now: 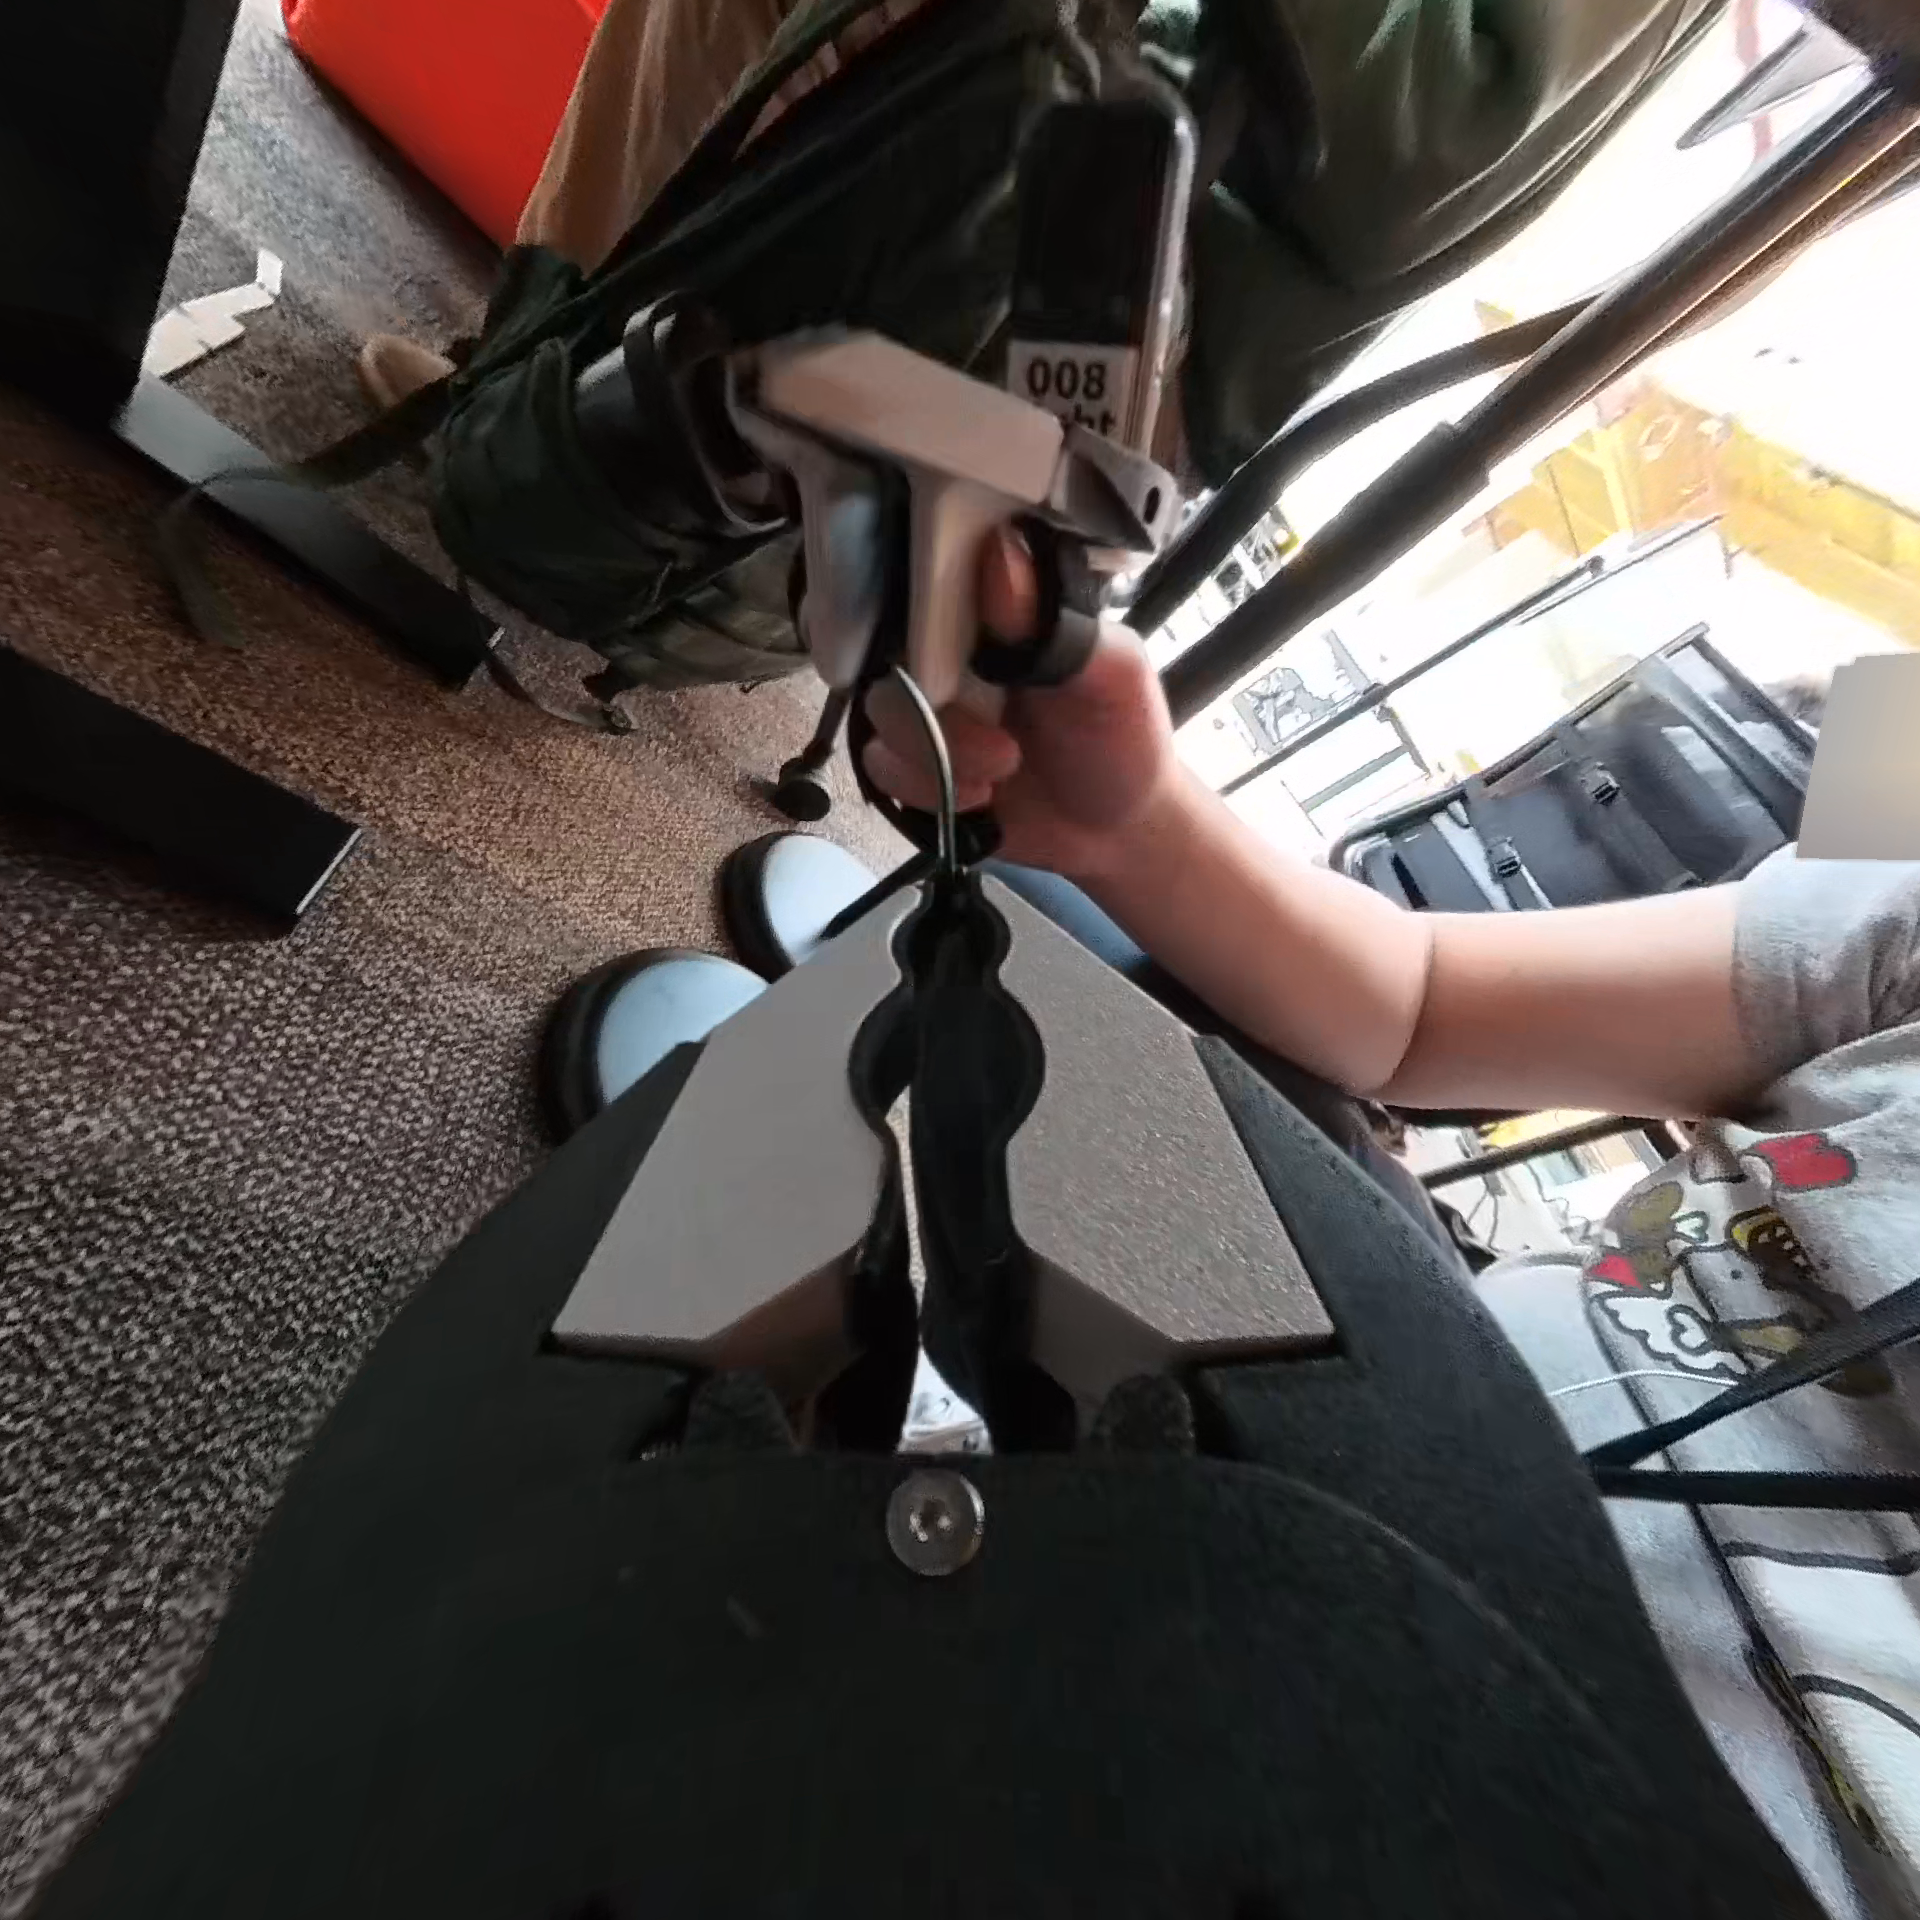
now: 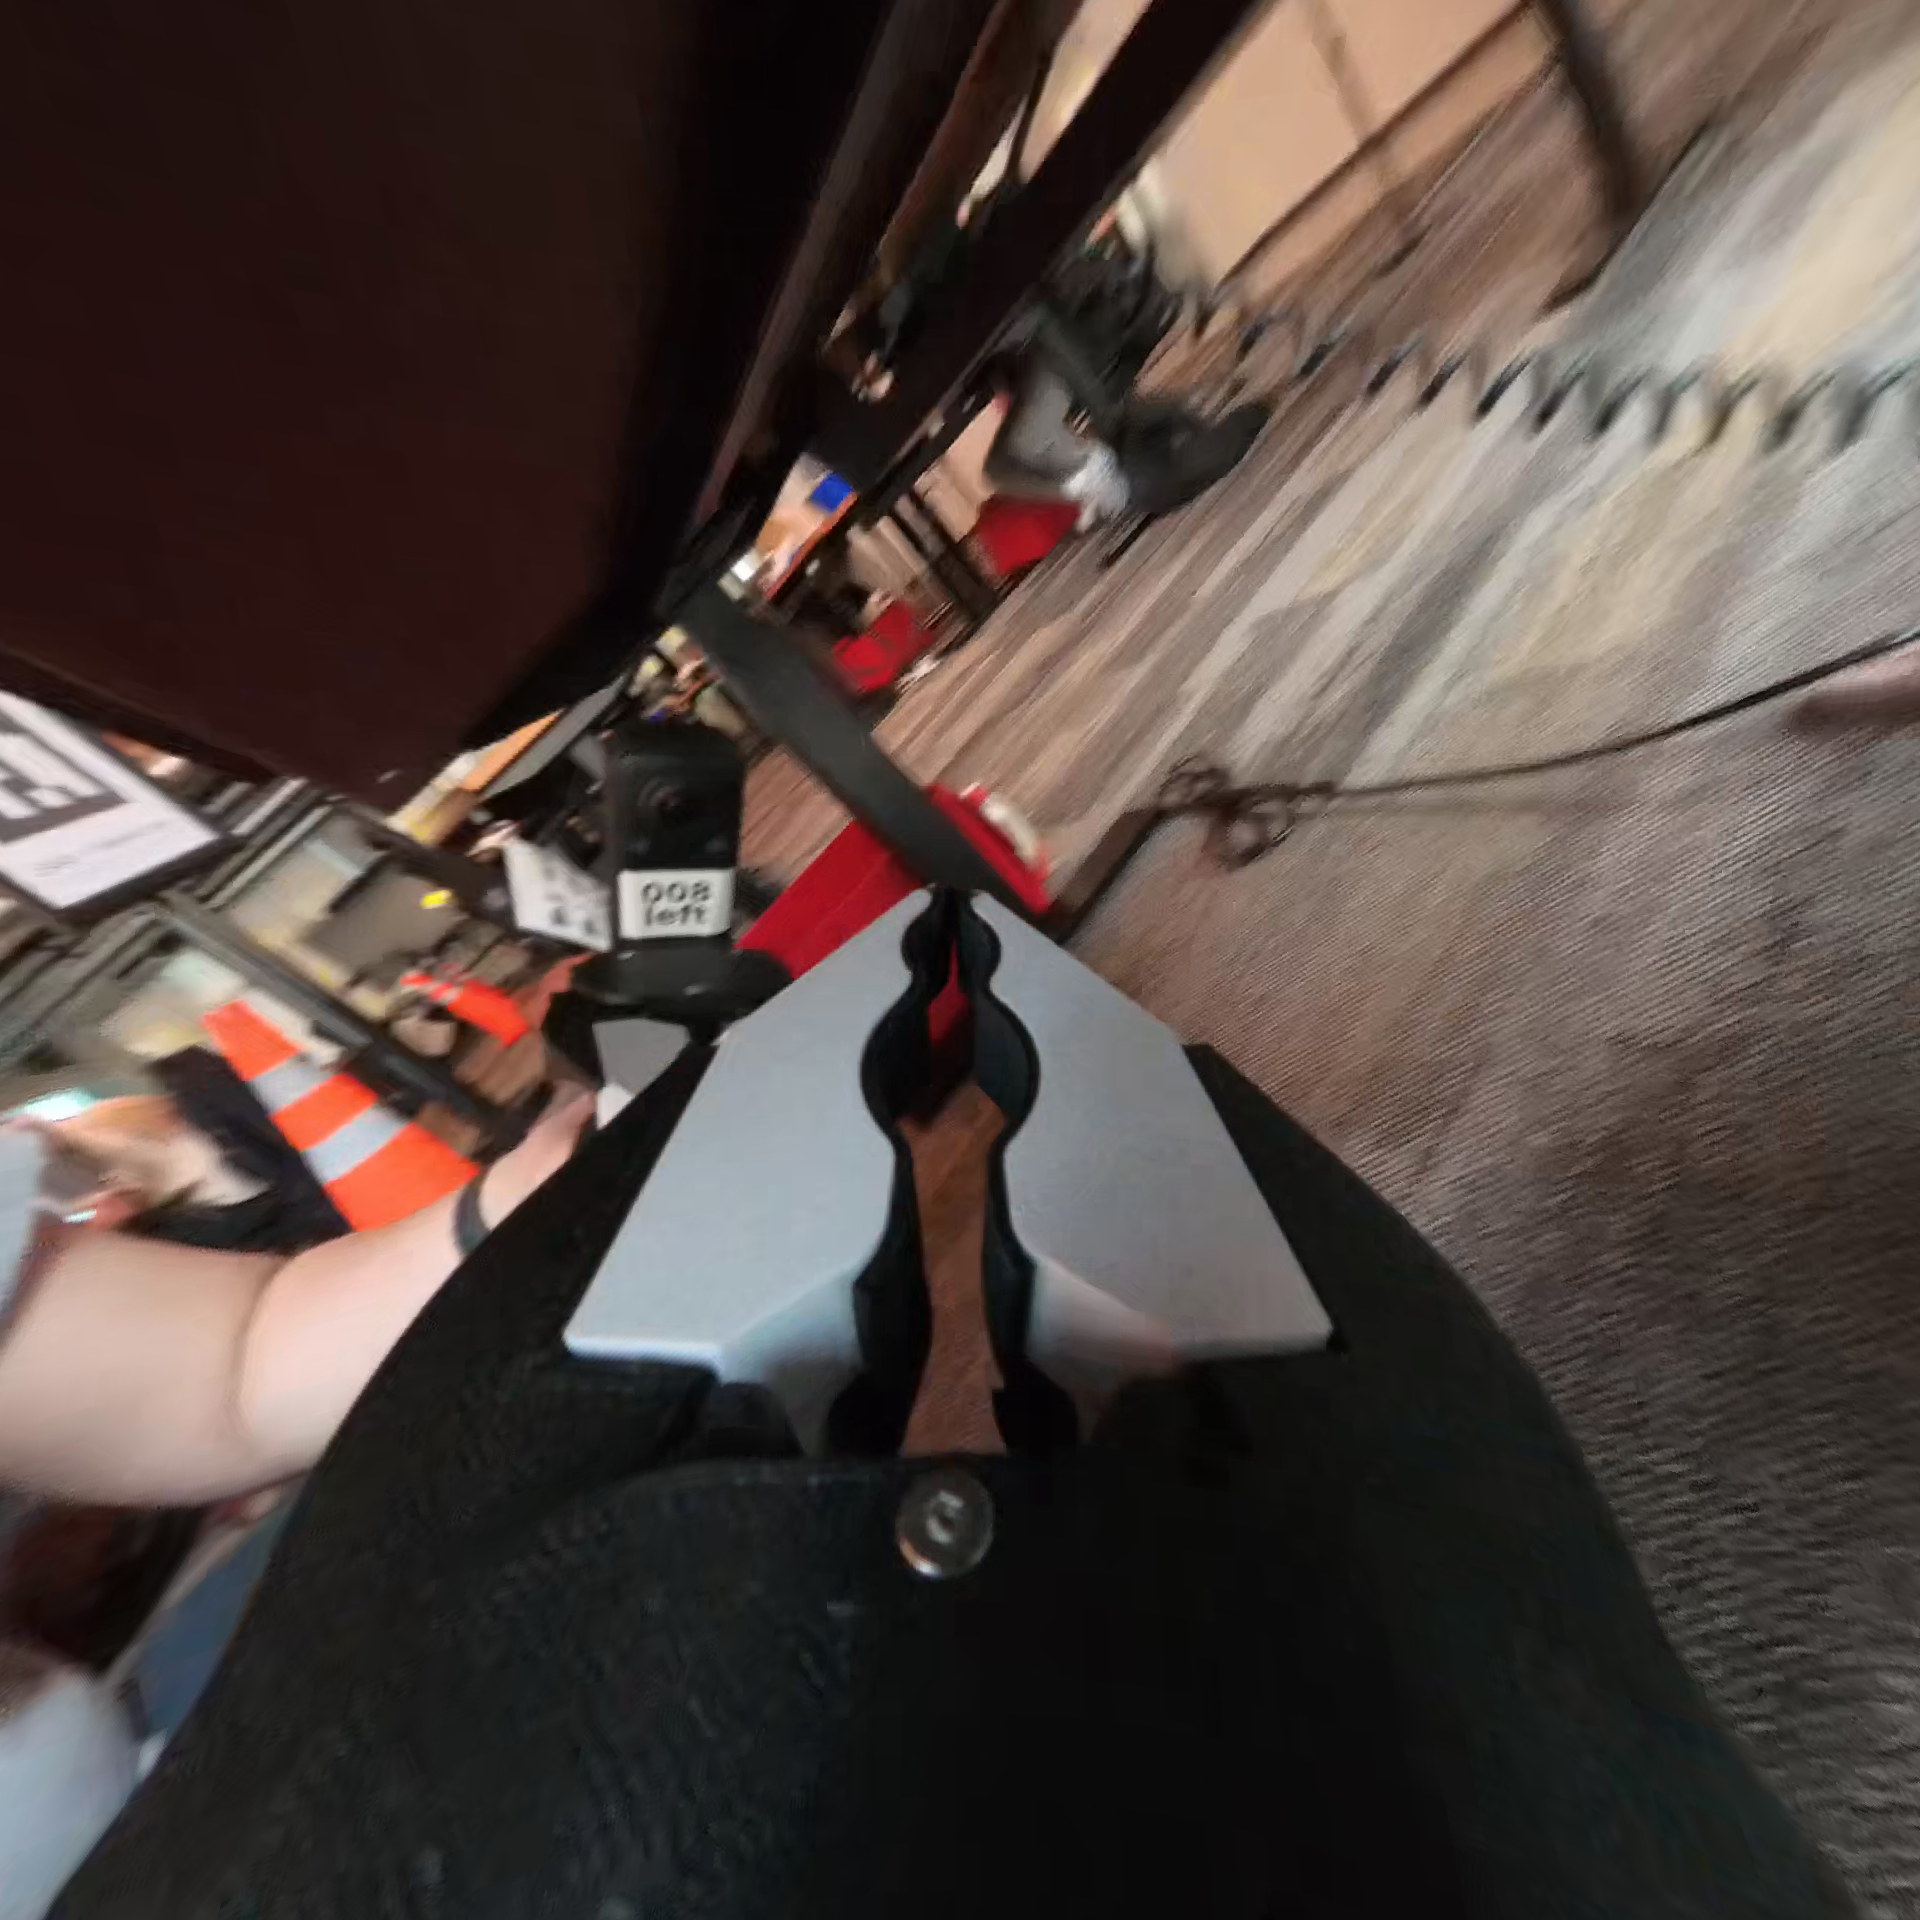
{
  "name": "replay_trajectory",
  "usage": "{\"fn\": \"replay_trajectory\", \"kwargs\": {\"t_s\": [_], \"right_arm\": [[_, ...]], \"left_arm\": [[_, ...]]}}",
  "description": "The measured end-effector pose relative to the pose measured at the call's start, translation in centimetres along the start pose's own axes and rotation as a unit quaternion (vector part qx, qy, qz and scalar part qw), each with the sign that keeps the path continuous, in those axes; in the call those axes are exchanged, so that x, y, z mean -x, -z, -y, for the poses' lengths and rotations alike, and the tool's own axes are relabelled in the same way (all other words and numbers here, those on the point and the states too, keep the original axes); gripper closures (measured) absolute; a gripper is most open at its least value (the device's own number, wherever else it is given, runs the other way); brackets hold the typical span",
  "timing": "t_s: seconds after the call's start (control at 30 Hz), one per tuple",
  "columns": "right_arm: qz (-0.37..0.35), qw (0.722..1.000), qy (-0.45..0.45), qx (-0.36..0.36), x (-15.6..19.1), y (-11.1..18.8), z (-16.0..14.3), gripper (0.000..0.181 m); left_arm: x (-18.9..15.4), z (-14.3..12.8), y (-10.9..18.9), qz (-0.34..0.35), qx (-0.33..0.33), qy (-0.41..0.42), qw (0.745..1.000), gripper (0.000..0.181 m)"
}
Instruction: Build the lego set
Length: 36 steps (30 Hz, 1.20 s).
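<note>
Basically both grippers are held low over the carpet, tilted sideways, nowhere near a table top. Left gripper (image 1: 948, 914): its grey fingers (image 1: 774, 1174) are pressed together at the tips, with only the wavy black slot between them, nothing pinched. Ahead of it in the left wrist view, a hand (image 1: 1049, 748) grips the handle of the right gripper, seen from behind, with a phone-like black device (image 1: 1101, 239) mounted on top and a white sticker on it. A thin cable loop hangs below that handle. Bare forearm (image 1: 1455, 987) runs right to a grey sleeve and a patterned cloth on the lap. Two pale blue shoe toes (image 1: 665, 1013) rest on the carpet (image 1: 260, 1195) just past the fingers. Dark green backpack (image 1: 644, 436) farther off, orange box (image 1: 447, 94) at top.

Right gripper (image 2: 948, 914): the tips meet, nothing between them. Right wrist view is motion-blurred. The left gripper's camera unit (image 2: 673, 831) with a white sticker shows left of the fingers, forearm (image 2: 239, 1351) below it. Orange-and-white traffic cone (image 2: 343, 1122) at left, dark table underside (image 2: 364, 312) above, red boxes (image 2: 831, 904) and a black cable (image 2: 1507, 769) on the carpet.

Lego set: not visible in either view, can't tell where it is.
</note>
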State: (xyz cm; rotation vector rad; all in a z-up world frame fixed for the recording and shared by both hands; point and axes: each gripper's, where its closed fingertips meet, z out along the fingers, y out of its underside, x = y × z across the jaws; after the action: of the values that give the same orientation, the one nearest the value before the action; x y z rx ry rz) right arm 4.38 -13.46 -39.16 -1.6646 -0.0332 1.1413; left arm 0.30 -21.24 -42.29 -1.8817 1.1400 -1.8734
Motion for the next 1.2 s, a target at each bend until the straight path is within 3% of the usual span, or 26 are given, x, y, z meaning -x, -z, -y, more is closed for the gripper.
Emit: {"fn": "replay_trajectory", "kwargs": {"t_s": [0.1, 0.23, 0.37, 0.53, 0.67, 0.8, 0.93, 1.07, 1.13, 1.2], "right_arm": [[0.021, 0.999, 0.013, 0.020, 0.4, 0.8, -0.1, 0.181], [0.082, 0.989, 0.049, 0.110, 2.8, -0.1, -4.9, 0.181], [0.141, 0.985, 0.039, 0.096, 5.4, -1.3, -5.3, 0.181], [0.193, 0.978, -0.058, 0.058, 6.0, -1.3, -4.1, 0.181], [0.160, 0.978, -0.093, -0.099, 3.9, 0.3, 1.4, 0.181], [0.103, 0.994, -0.025, -0.015, 3.2, 0.0, -1.1, 0.181], [0.190, 0.982, 0.000, -0.005, 7.4, 0.5, -1.3, 0.181], [0.211, 0.973, 0.002, 0.099, 8.3, -0.4, -4.9, 0.181], [0.193, 0.979, 0.011, 0.066, 7.7, -0.7, -3.9, 0.181], [0.085, 0.995, 0.031, -0.035, 4.1, -0.3, -0.3, 0.181]], "left_arm": [[-0.8, 0.7, 0.5, -0.013, -0.019, -0.038, 0.999, 0.179], [-2.2, 1.5, 1.1, -0.061, -0.045, -0.018, 0.997, 0.179], [-2.4, 1.4, 0.8, -0.086, -0.049, 0.030, 0.995, 0.179], [-3.1, 1.5, 0.7, -0.124, -0.057, 0.071, 0.988, 0.178], [-2.5, 0.6, 0.4, -0.083, -0.032, 0.047, 0.995, 0.179], [-2.0, 0.6, 0.7, -0.051, -0.035, 0.029, 0.998, 0.178], [-1.2, 0.5, 1.1, -0.011, -0.031, 0.009, 0.999, 0.179], [-1.8, 0.8, 1.1, -0.023, -0.037, 0.008, 0.999, 0.179], [-1.7, 0.6, 1.1, -0.013, -0.030, -0.004, 0.999, 0.179], [-2.1, 0.6, 1.1, -0.022, -0.029, -0.005, 0.999, 0.179]]}}
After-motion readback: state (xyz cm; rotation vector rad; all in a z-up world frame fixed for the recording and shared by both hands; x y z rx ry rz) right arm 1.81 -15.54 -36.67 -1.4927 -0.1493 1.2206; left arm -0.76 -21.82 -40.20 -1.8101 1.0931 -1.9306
